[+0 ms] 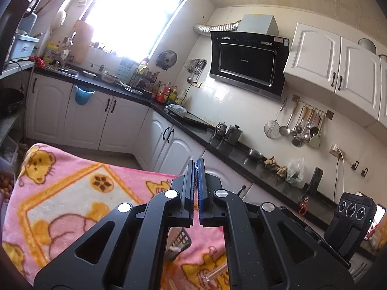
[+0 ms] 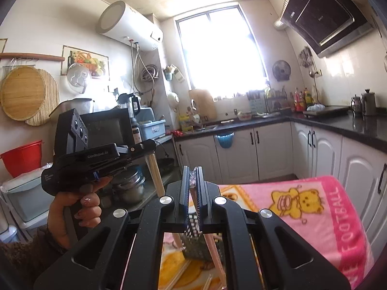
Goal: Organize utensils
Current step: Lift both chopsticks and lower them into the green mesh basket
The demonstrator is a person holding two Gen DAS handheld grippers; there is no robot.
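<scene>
My left gripper [image 1: 197, 169] is shut, with only a small glint showing between its tips. In the right wrist view a hand holds that left gripper [image 2: 151, 146], and a pair of wooden chopsticks [image 2: 156, 176] hangs down from its fingers. My right gripper [image 2: 192, 172] is shut on chopsticks in a clear plastic sleeve [image 2: 193, 193] that slant down beneath it. Below both grippers a black mesh utensil holder [image 2: 193, 244] [image 1: 180, 240] stands on the pink cartoon blanket [image 2: 314, 207]. Loose chopsticks [image 2: 180, 274] lie on the blanket beside the holder.
White cabinets under a black counter [image 1: 193, 130] run along the far and right walls, carrying bottles, pots and a stove. Ladles hang from a wall rail [image 1: 304, 123]. A shelf with pots [image 2: 128, 186] and a red bucket [image 2: 23, 157] stands to the left.
</scene>
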